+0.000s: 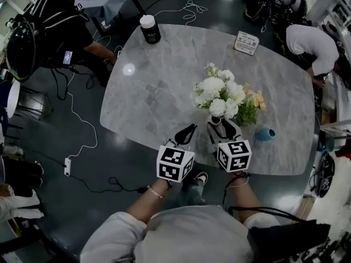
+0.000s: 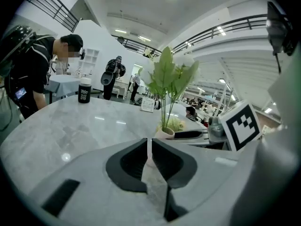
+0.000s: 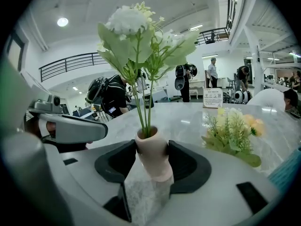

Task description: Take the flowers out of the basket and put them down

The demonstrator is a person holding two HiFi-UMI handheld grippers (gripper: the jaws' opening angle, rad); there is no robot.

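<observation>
Around the pale pink ceramic vase (image 3: 153,161):
- A loose bunch of yellow-and-peach flowers with green sprigs (image 3: 235,131) lies on the grey marble-look rounded table (image 1: 153,97), just right of the vase.
- A teal rounded vessel (image 1: 265,134) sits further right, near the table's near edge.
- A black cylindrical canister with white lid (image 1: 149,29) and a white printed card (image 1: 246,43) stand across the table, both well apart from the vase.
- A person in black (image 1: 66,21) is at the far-left corner and a person in white (image 1: 310,43) is bent over at the far right. Neither is near the vase.
- The left gripper (image 2: 149,142) is just left of the vase. Its jaws are pinched together to a slit and empty, clear of the vase.

The white flowers on green stems (image 3: 134,36) stand in the vase mouth. The stems run up out of it with the long axis near vertical, heads on top, and the leaves fan to both sides.

The right gripper (image 3: 151,149) is clenched on the vase body, one pad on each side just under the rim. I can't tell whether the vase base rests on the table.
</observation>
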